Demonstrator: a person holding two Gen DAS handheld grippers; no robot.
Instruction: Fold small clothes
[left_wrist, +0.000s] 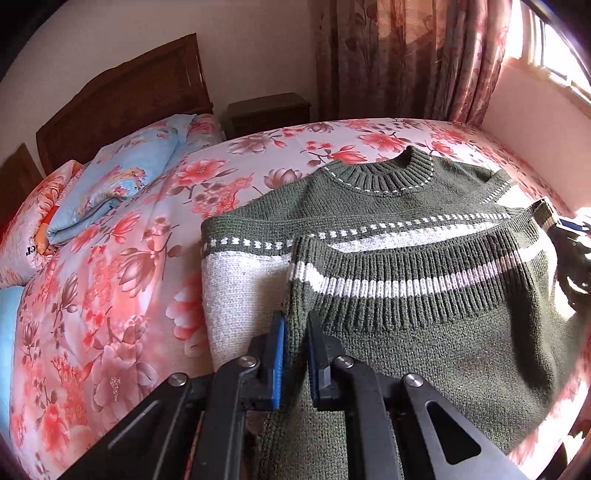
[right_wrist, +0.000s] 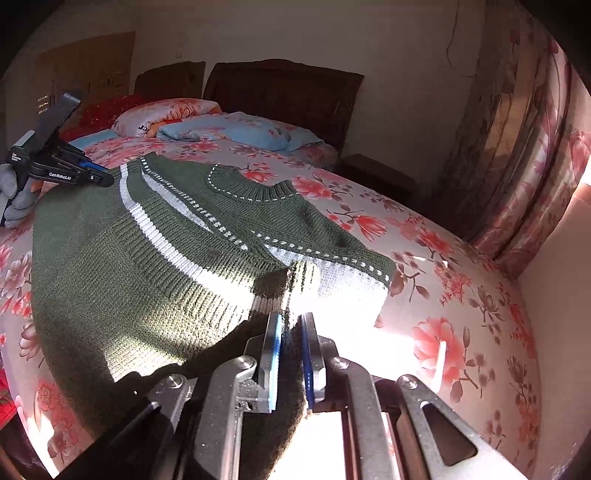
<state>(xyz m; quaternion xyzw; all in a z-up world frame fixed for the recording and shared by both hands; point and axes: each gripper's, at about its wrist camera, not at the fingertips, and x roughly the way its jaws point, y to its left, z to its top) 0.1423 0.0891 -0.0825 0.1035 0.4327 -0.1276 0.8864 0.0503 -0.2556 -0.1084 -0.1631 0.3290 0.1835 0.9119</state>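
Observation:
A small dark green knitted sweater (left_wrist: 436, 332) with white stripes lies on the flowered bed, its lower part folded up over the chest so the ribbed hem (left_wrist: 406, 284) crosses below the neckline (left_wrist: 384, 173). My left gripper (left_wrist: 295, 325) is shut on the hem's left corner, with green knit pinched between the blue pads. In the right wrist view the same sweater (right_wrist: 122, 266) spreads leftward, and my right gripper (right_wrist: 291, 325) is shut on its other hem corner. The left gripper (right_wrist: 99, 179), held by a gloved hand, shows at the sweater's far left corner.
The bed sheet (left_wrist: 129, 302) is pink with red flowers. Pillows and a folded blue quilt (left_wrist: 122, 184) lie by the wooden headboard (left_wrist: 122, 99). A dark nightstand (left_wrist: 269, 110), floral curtains (left_wrist: 406, 59) and a bright window lie beyond the bed. Strong sunlight falls on the near right side.

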